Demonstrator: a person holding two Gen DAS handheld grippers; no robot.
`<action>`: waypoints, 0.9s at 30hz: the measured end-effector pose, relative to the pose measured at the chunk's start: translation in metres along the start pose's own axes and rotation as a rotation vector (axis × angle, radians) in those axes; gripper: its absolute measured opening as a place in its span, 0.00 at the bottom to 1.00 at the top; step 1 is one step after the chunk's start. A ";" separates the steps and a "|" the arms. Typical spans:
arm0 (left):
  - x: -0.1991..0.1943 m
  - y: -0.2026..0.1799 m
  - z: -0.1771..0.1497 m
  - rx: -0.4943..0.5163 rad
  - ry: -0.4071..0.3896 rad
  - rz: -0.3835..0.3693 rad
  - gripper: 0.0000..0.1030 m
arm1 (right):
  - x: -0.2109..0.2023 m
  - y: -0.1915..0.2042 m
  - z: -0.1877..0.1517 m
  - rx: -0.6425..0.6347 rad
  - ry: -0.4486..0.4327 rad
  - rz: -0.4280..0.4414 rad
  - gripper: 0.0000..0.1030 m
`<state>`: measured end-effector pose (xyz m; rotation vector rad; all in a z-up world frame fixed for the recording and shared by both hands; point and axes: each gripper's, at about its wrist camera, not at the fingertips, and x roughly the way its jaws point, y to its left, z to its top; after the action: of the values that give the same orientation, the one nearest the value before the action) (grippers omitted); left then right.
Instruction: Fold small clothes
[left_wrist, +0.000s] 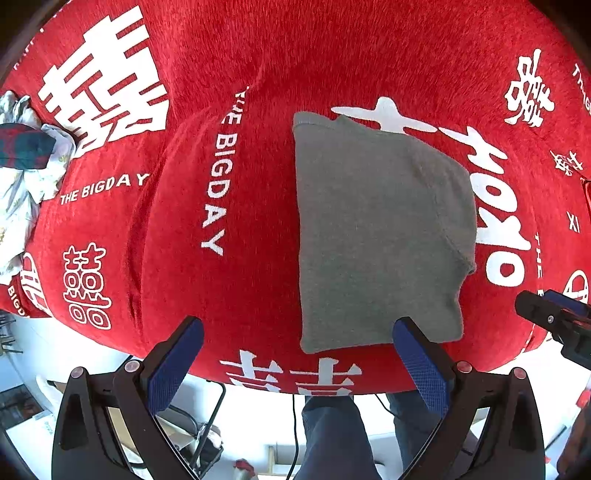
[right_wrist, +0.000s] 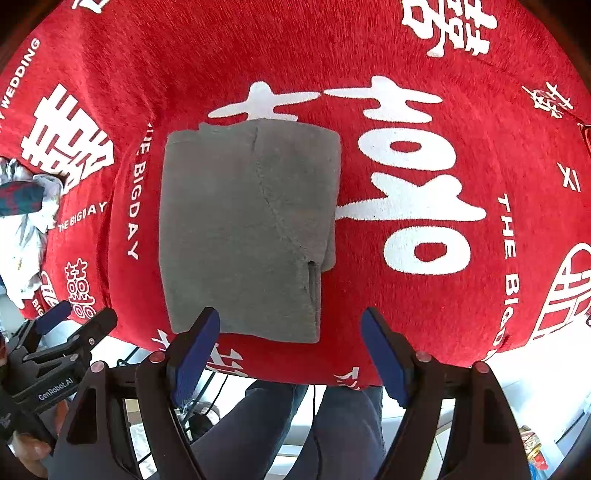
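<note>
Grey garment (left_wrist: 376, 236) lies folded flat on your red cloth (left_wrist: 240, 55), close to the near edge. Your left tongs (left_wrist: 297, 363) hover spread wide, right pad over its near right corner. Your right tongs (right_wrist: 290, 354) hang spread too, left pad over its near edge, gripping nothing.

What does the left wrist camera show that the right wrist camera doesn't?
Only the left wrist view shows the left tool from behind, open and holding nothing, with the right tool entering at the right edge.

Only the right wrist view shows the right tool from behind, also open and holding nothing, with the left tool entering at lower left, plus a slit near the garment's lower right.

Both show the folded grey garment on the red printed cloth, and the pile of other clothes at far left.
</note>
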<state>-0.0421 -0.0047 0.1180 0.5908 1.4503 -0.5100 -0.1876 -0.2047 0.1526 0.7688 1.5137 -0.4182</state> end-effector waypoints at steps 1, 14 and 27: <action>-0.002 0.000 0.000 0.001 -0.003 0.001 1.00 | -0.001 0.001 0.000 0.000 -0.003 0.000 0.80; -0.022 0.003 0.006 -0.017 -0.048 0.006 1.00 | -0.027 0.020 0.004 -0.036 -0.080 -0.067 0.91; -0.034 -0.004 0.006 -0.003 -0.084 0.016 1.00 | -0.037 0.026 0.002 -0.034 -0.109 -0.104 1.00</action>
<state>-0.0423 -0.0126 0.1518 0.5713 1.3653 -0.5139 -0.1705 -0.1957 0.1933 0.6323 1.4591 -0.5026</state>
